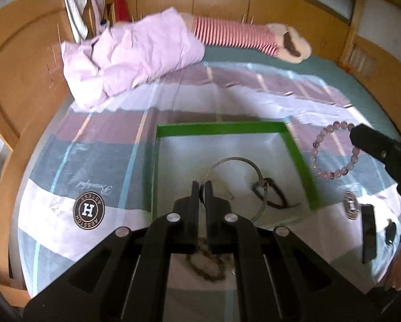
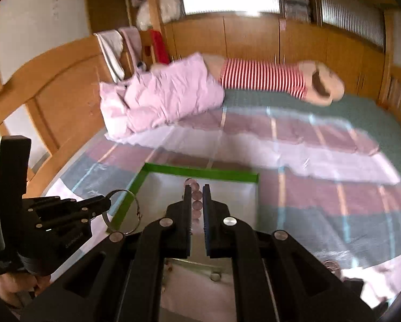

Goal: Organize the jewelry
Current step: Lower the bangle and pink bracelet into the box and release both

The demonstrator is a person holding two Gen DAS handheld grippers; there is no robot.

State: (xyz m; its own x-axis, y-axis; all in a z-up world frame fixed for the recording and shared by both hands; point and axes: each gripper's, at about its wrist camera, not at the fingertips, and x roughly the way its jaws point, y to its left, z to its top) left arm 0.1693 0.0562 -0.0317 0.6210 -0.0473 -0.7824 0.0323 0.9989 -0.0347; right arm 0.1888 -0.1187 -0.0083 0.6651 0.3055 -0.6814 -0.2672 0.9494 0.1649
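Left hand-held gripper pinches the silver ring over the green-edged tray; right hand-held gripper seemingly clamps the pink bead bracelet, centre frame.

a dark cord lies in the tray, a pillow behind it.

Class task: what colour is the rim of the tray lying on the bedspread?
Bright green; the tray rim shows best in the left wrist view.
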